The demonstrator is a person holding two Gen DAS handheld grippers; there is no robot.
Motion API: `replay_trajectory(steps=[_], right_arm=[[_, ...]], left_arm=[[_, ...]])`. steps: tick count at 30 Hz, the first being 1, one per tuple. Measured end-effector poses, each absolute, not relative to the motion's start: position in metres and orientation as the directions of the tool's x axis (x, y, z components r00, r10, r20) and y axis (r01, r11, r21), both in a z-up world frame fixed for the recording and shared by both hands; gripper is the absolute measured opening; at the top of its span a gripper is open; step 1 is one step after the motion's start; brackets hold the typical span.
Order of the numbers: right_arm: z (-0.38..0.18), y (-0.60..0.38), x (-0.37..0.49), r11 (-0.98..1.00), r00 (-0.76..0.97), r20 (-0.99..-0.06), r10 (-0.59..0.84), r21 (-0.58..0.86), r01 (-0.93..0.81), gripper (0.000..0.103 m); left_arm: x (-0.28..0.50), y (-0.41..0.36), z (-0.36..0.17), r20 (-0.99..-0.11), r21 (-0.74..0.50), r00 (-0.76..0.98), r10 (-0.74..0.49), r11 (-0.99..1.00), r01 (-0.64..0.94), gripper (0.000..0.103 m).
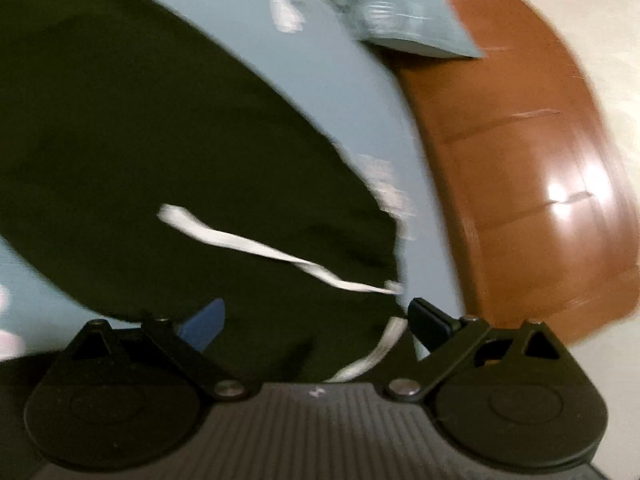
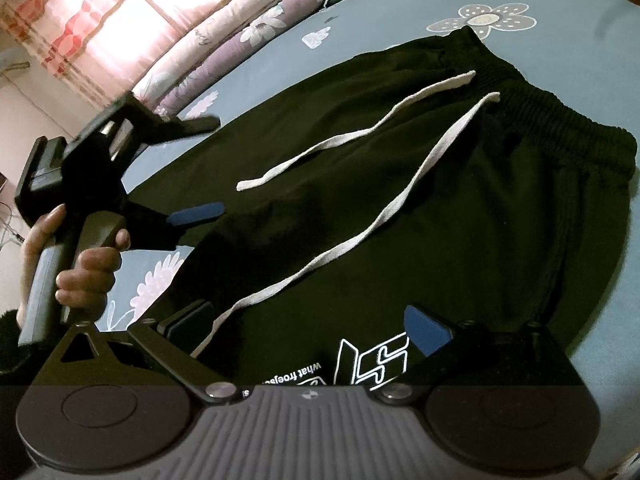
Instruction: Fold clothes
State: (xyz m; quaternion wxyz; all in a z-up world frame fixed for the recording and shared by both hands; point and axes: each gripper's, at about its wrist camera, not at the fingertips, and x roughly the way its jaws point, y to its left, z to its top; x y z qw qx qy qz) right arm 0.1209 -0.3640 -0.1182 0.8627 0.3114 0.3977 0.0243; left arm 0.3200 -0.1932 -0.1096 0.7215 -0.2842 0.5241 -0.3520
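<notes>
Nearest in the right wrist view, the right claw stands released, its two blue-padded fingers spread wide over the near part of the black shorts. Between those fingers shows white printed lettering on the dark cloth, partly hidden by the claw's body.

The shorts lie spread flat on a bed covered by a blue-grey sheet with pale flower prints. Their gathered elastic waistband sits at the far right, and two white drawstrings run from it across the fabric toward the near left; the longer one ends just beside the right claw's left finger.

At the left of the same view, a person's hand grips the handle of the left claw, which is also released: one dark finger points out above the shorts' far edge and a blue-padded one lies over the cloth nearer the camera.

The left wrist view is smeared by motion. Here the left claw is spread open low over the shorts, with a drawstring crossing the fabric just ahead of the fingers and a second strip passing between them. Whether the fingers touch the cloth cannot be told.

Farther right, the sheet ends at the bed's edge, beyond which lie a reddish-brown wooden floor and a pale surface. At the far side of the bed in the right view rests a rolled floral quilt below a bright window with red-patterned curtains.
</notes>
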Motion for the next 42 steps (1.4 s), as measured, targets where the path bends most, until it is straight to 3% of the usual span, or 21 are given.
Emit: replay_trajectory(steps=[3, 7, 11, 16, 23, 28, 33, 42], right_arm=[[-0.118, -0.364, 0.121, 0.804, 0.683, -0.671, 0.289, 0.557, 0.207, 0.103], [-0.118, -0.364, 0.121, 0.808, 0.681, -0.673, 0.290, 0.553, 0.202, 0.103], [-0.118, -0.367, 0.120, 0.803, 0.683, -0.669, 0.293, 0.560, 0.204, 0.103], [-0.118, -0.366, 0.120, 0.803, 0.682, -0.668, 0.296, 0.561, 0.201, 0.103], [-0.118, -0.364, 0.119, 0.811, 0.681, -0.671, 0.294, 0.552, 0.194, 0.103], [-0.120, -0.364, 0.119, 0.816, 0.672, -0.681, 0.289, 0.543, 0.200, 0.103], [-0.121, -0.369, 0.116, 0.811, 0.675, -0.680, 0.286, 0.547, 0.207, 0.103], [-0.086, -0.409, 0.111, 0.833, 0.828, -0.539, 0.153, 0.521, 0.185, 0.103]], left_arm=[[0.318, -0.203, -0.115, -0.523, -0.805, 0.160, -0.837, 0.546, 0.231, 0.098], [0.323, -0.189, -0.136, -0.582, -0.769, 0.176, -0.794, 0.608, 0.198, 0.098], [0.329, -0.161, -0.157, -0.505, -0.839, 0.195, -0.841, 0.531, 0.119, 0.098], [0.323, -0.151, -0.140, -0.645, -0.714, 0.222, -0.731, 0.680, 0.165, 0.098], [0.305, -0.147, -0.104, -0.601, -0.726, 0.253, -0.758, 0.650, 0.223, 0.098], [0.282, -0.181, -0.105, -0.653, -0.652, 0.205, -0.729, 0.679, 0.338, 0.098], [0.280, -0.172, -0.129, -0.741, -0.595, 0.192, -0.644, 0.761, 0.257, 0.097], [0.246, -0.148, -0.099, -0.705, -0.553, 0.298, -0.643, 0.762, 0.336, 0.098]])
